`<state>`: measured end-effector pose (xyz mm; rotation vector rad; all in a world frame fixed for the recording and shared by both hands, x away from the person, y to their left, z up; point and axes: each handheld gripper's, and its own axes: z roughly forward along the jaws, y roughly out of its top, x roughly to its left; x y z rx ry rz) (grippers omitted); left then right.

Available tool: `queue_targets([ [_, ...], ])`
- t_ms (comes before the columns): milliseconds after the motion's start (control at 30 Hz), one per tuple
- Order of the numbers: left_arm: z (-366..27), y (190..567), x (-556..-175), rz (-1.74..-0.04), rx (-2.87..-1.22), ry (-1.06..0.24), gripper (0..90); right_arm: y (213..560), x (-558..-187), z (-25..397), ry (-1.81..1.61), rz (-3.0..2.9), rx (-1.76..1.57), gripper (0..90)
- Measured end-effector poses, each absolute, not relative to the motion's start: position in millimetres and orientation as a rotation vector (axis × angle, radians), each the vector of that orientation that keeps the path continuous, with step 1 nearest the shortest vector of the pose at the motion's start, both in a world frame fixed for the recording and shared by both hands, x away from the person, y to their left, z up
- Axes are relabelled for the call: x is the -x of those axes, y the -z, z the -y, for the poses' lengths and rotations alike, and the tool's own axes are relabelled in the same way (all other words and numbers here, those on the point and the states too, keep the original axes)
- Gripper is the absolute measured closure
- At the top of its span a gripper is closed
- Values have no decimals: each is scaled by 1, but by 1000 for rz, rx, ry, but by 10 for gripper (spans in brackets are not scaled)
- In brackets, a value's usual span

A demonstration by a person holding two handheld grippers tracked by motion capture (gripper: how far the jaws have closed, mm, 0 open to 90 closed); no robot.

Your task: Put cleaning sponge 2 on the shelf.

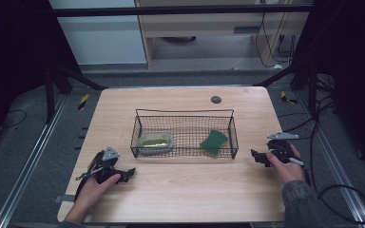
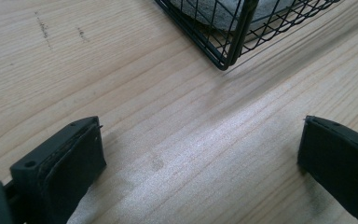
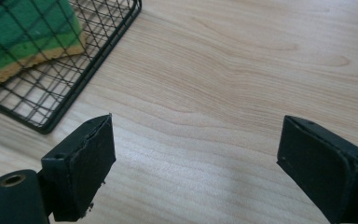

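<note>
A black wire basket (image 1: 185,113) stands in the middle of the wooden table (image 1: 185,190). Inside it lie a grey dish with something yellow-green (image 1: 155,141) at the left and a green sponge (image 1: 214,140) at the right. My left gripper (image 1: 129,174) rests on the table in front of the basket's left corner (image 2: 223,63), jaws wide apart over bare wood. My right gripper (image 1: 257,157) sits to the right of the basket, open, with nothing between its jaws. The sponge (image 3: 23,37) with its yellow underside shows through the mesh in the right gripper view.
A small dark round disc (image 1: 216,99) sits in the table top behind the basket. Black frame bars and cables (image 1: 332,190) run along both sides of the table. Bare wood lies in front of the basket between the two hands.
</note>
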<state>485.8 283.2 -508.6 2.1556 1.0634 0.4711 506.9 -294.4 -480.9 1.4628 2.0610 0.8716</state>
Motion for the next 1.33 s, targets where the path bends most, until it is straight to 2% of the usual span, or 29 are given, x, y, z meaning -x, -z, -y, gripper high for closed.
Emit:
queue_targets([
  [433, -283, 509, -486, -1064, -2155, -471, 0, 497, -539, 285, -913, -1937, -1581, 117],
  [900, -283, 509, -486, -1064, -2155, -471, 0, 508, -545, 286, -819, -1925, -1601, 84],
  [1000, -283, 509, -486, -1064, -2155, -471, 0, 511, -546, 283, -823, -1908, -1602, 50],
  [1333, -283, 508, -486, -1063, -2156, -469, 0, 512, -545, 277, -807, -1871, -1645, 17],
])
